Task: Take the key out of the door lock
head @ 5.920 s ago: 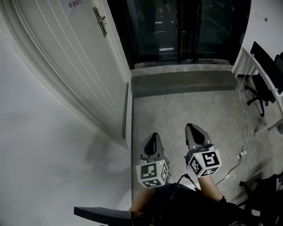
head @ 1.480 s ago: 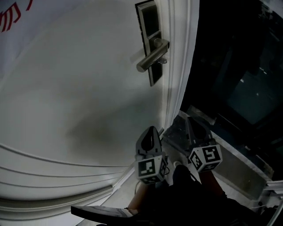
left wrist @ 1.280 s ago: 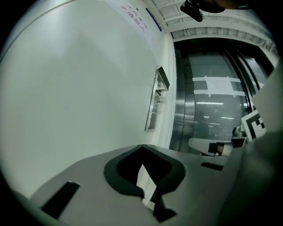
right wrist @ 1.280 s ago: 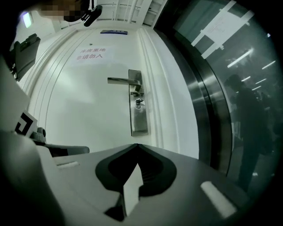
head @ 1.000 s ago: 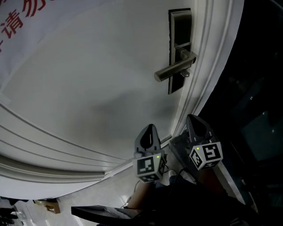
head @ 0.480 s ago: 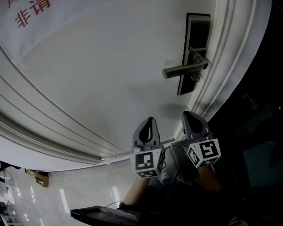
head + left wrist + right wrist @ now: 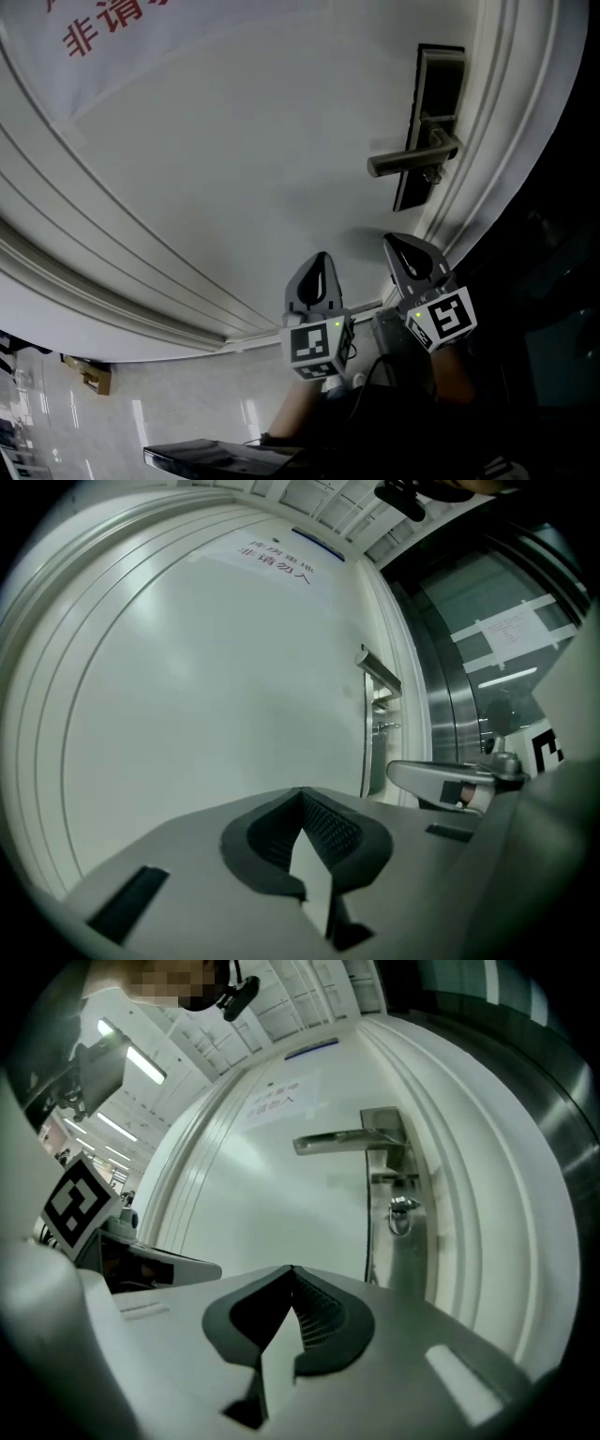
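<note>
A white door [image 7: 234, 169] fills the head view. Its dark metal lock plate [image 7: 433, 122] carries a lever handle [image 7: 412, 161]. The small key [image 7: 432, 175] sits in the lock just under the lever. In the right gripper view the key [image 7: 403, 1211] shows with a ring hanging from it, below the handle [image 7: 342, 1140]. My right gripper [image 7: 405, 246] is shut and empty, a short way below the lock and apart from it. My left gripper [image 7: 317, 265] is shut and empty, further left, facing the door panel. The left gripper view shows the key [image 7: 384, 727] small and far off.
A notice with red characters [image 7: 103, 23] hangs on the door at upper left. Moulded door frame [image 7: 506, 141] runs beside the lock, with dark glass [image 7: 553, 281] to its right. Glossy floor [image 7: 122, 422] and a small brown object [image 7: 89, 375] lie at lower left.
The head view has swung from the floor up to the door. Over the last second the lock has slid right in the view and both shut grippers have come nearer to it.
</note>
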{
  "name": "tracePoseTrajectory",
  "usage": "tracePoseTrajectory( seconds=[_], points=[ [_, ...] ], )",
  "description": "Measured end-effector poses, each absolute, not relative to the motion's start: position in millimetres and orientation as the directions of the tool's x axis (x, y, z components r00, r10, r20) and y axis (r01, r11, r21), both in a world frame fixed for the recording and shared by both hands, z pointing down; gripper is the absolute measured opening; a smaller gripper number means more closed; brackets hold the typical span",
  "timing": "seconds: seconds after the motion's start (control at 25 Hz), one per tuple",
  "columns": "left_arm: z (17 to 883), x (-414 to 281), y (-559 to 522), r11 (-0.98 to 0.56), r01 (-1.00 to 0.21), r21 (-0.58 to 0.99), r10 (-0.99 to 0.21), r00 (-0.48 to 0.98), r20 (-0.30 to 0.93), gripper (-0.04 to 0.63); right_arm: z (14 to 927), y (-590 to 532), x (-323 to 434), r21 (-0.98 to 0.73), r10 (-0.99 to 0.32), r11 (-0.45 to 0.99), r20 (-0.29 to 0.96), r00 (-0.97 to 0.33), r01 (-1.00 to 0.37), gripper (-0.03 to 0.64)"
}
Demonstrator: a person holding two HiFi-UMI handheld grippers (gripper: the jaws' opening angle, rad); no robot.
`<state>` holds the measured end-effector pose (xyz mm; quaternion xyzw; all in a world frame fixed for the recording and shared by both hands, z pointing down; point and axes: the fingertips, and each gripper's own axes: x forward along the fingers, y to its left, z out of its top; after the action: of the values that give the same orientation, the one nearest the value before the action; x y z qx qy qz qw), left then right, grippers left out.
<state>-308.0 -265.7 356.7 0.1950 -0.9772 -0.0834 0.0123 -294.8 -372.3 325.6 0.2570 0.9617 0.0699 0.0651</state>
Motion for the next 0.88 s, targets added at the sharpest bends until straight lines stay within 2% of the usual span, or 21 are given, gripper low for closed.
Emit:
tracePoseTrajectory(
  seconds=[0.16,0.32,0.48,0.6,0.68,0.88],
  points=[
    [348.6,-316.5,-263.9,0.904,-0.398,0.155,-0.399,-0.917,-0.028,0.000,297.7,-368.0,-289.1,0.283,0.529,0.830,-0.123,-0.840,0.481,0.000],
    [342.5,-320.6,-266.8,0.895,-0.420,0.150,-0.419,-0.907,-0.038,0.000,270.6,-396.0,-289.8,0.472,0.412,0.824,-0.120,-0.903,0.313,0.009],
    [343.7,-319.2,-268.6,0.888,-0.428,0.167,-0.427,-0.903,-0.040,0.000,249.8,-423.7,-299.9,0.709,0.312,0.690,-0.116,-0.943,0.141,0.042],
    [342.9,-321.1,-271.8,0.882,-0.438,0.174,-0.437,-0.898,-0.047,0.000,255.8,-436.0,-318.5,0.807,0.260,0.578,-0.040,-0.965,0.122,0.087],
    [341.5,-322.8,-275.3,0.876,-0.449,0.175,-0.448,-0.893,-0.052,0.000,260.5,-440.8,-330.7,0.861,0.218,0.494,0.008,-0.976,0.117,0.091],
    [338.5,-326.8,-280.9,0.873,-0.458,0.168,-0.456,-0.888,-0.052,0.000,264.2,-444.2,-346.9,0.911,0.165,0.405,0.014,-0.986,0.081,0.089]
  ],
)
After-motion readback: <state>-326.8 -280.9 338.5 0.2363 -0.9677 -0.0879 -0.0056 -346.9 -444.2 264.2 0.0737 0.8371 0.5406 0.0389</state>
